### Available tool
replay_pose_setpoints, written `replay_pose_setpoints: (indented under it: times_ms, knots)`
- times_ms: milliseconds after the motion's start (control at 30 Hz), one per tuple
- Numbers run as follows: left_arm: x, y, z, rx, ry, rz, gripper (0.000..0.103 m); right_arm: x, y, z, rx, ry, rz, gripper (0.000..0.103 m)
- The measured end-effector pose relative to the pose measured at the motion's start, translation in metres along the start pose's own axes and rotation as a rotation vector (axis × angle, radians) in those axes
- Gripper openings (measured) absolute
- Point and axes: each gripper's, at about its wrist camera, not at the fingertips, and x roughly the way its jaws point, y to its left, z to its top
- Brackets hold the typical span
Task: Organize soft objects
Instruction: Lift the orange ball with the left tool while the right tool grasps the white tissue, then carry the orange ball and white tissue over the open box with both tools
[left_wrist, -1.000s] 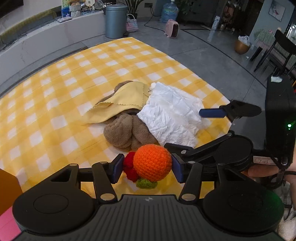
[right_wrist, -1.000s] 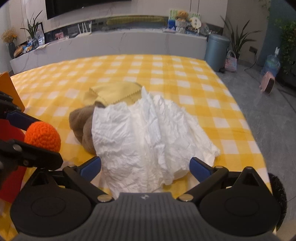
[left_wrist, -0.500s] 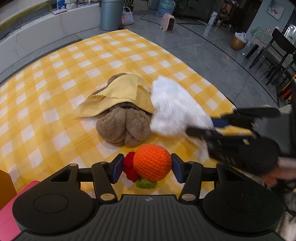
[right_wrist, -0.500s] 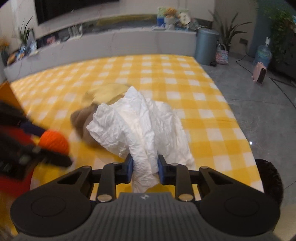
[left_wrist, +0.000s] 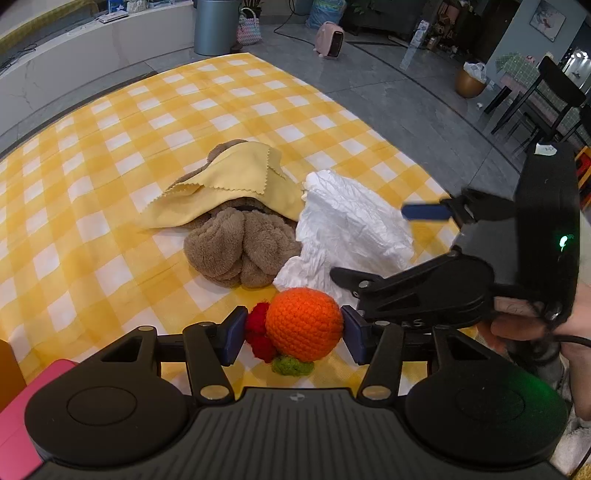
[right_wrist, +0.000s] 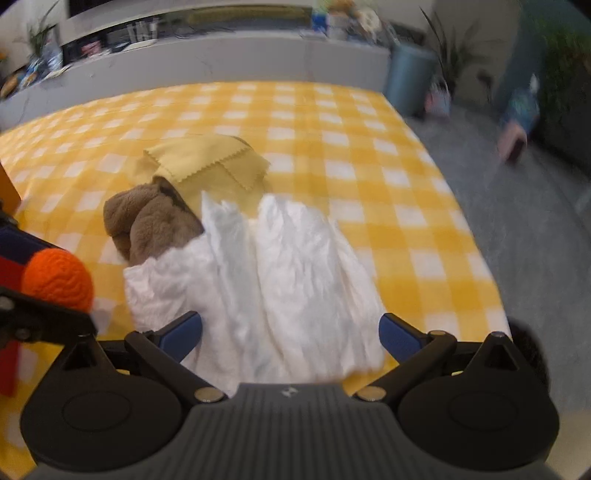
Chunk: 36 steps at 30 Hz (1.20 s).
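My left gripper (left_wrist: 295, 334) is shut on an orange crocheted ball (left_wrist: 303, 325) with red and green bits, held just above the checked cloth. The same ball (right_wrist: 57, 278) shows at the left of the right wrist view. A crumpled white cloth (right_wrist: 280, 273) lies on the table between the spread fingers of my right gripper (right_wrist: 291, 336). Its jaws are opening and the pads do not press the cloth. Left of the white cloth (left_wrist: 351, 229) sits a brown fleecy bundle (left_wrist: 236, 247), half covered by a yellow cloth (left_wrist: 236, 177). The right gripper (left_wrist: 380, 243) hovers over the white cloth's right side.
The yellow-and-white checked tablecloth (left_wrist: 110, 221) ends at the table's edge on the right, with grey floor beyond. A pink object (left_wrist: 22, 406) and an orange edge (left_wrist: 7, 365) sit at the near left. A grey bin (left_wrist: 214, 26) stands far back. A hand (left_wrist: 517, 325) holds the right gripper.
Half a second ago the right gripper was shut on the white cloth and had lifted it. It has since let go, and the cloth lies bunched on the table. The left gripper keeps the ball.
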Motion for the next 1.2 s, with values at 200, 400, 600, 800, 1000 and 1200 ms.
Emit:
replay_pose_setpoints:
  times_ms: [200, 400, 600, 800, 1000, 1200]
  knots:
    - [0.002, -0.002, 0.0, 0.009, 0.019, 0.03, 0.062, 0.006, 0.005, 0.0, -0.056, -0.004, 0.005, 0.1]
    - [0.001, -0.001, 0.0, 0.001, 0.008, 0.021, 0.062, 0.014, -0.01, -0.001, 0.046, 0.04, 0.081, 0.096]
    - [0.0, -0.002, 0.0, 0.001, 0.008, 0.02, 0.062, 0.007, -0.003, 0.0, 0.041, 0.031, 0.114, 0.067]
    - [0.001, -0.001, 0.0, 0.0, 0.011, 0.015, 0.062, -0.003, -0.014, -0.003, 0.124, 0.021, 0.11, 0.024]
    - [0.001, -0.001, 0.0, -0.001, 0.007, 0.005, 0.062, -0.024, -0.015, -0.005, 0.131, -0.054, 0.179, 0.018]
    - [-0.004, -0.001, -0.004, 0.001, -0.03, -0.011, 0.062, -0.054, -0.031, -0.013, 0.259, -0.151, 0.239, 0.018]
